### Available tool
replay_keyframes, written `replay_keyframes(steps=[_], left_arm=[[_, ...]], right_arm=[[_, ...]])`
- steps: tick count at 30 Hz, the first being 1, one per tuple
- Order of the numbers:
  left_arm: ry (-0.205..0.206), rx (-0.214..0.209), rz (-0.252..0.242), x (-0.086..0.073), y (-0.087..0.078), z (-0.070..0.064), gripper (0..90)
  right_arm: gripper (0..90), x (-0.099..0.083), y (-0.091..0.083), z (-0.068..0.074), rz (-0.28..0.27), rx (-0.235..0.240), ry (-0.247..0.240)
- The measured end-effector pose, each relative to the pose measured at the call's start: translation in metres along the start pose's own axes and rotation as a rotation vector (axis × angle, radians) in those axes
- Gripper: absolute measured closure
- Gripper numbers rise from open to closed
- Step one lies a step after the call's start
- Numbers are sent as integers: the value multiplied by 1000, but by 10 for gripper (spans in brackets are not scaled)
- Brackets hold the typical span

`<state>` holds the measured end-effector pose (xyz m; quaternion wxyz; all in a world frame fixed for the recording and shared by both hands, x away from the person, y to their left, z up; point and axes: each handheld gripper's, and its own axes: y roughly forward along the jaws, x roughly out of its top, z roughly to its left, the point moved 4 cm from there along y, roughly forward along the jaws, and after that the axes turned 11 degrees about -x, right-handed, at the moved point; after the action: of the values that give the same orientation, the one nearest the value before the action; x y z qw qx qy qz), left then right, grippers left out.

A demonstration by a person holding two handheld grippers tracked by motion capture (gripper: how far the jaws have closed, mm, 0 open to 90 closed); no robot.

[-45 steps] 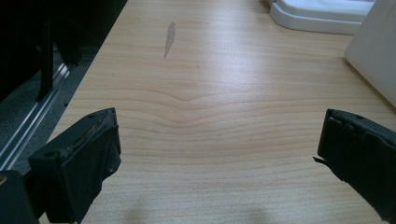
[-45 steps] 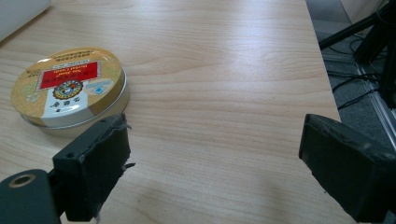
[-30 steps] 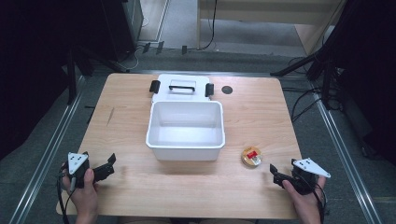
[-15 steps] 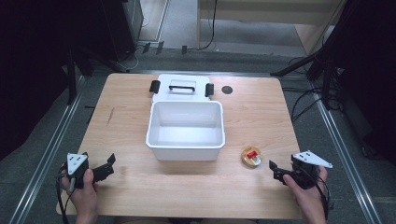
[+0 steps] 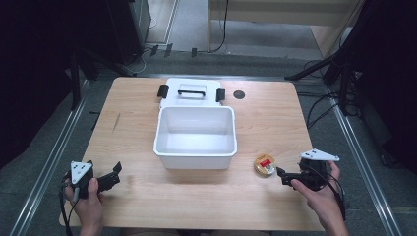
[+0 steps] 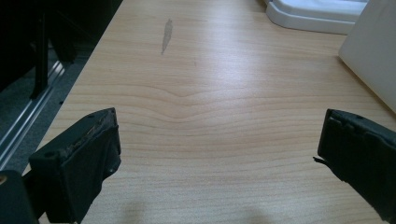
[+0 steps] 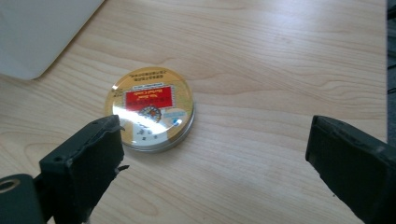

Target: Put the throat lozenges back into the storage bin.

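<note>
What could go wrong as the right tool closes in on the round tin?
The tin is flat and low on the table, and it sits off-centre between the open jaws of the right tool, nearer one jaw; closing now might nudge it sideways rather than grip it. Its shiny lid may also slip. The white bin stands close by, so a pushed tin could slide against its wall.

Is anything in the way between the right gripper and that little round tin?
Nothing visible. The right gripper is open, with bare table between it and the round tin, which lies flat just ahead, nearer one jaw.
</note>
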<state>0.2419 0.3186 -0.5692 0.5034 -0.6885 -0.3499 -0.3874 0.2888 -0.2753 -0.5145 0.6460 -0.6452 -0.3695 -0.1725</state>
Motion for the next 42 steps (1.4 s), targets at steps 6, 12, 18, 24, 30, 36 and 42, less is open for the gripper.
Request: replay_keyframes(steps=[6, 12, 18, 24, 30, 36, 42], left_arm=[[1, 1, 0, 0, 0, 0, 0], [1, -1, -1, 0, 0, 0, 0], [1, -1, 0, 0, 0, 0, 0], [1, -3, 0, 0, 0, 0, 0], [0, -3, 0, 0, 0, 0, 0], [1, -4, 0, 0, 0, 0, 0], [1, -4, 1, 0, 0, 0, 0]], right_arm=[[26, 10, 4, 7, 59, 30, -51], [26, 19, 9, 13, 130, 42, -109], [26, 27, 15, 20, 206, 49, -174], [25, 32, 23, 31, 311, 37, -252], [28, 37, 31, 38, 394, 19, -300], [30, 42, 34, 44, 446, 13, -335], [26, 42, 47, 47, 543, -10, -360]])
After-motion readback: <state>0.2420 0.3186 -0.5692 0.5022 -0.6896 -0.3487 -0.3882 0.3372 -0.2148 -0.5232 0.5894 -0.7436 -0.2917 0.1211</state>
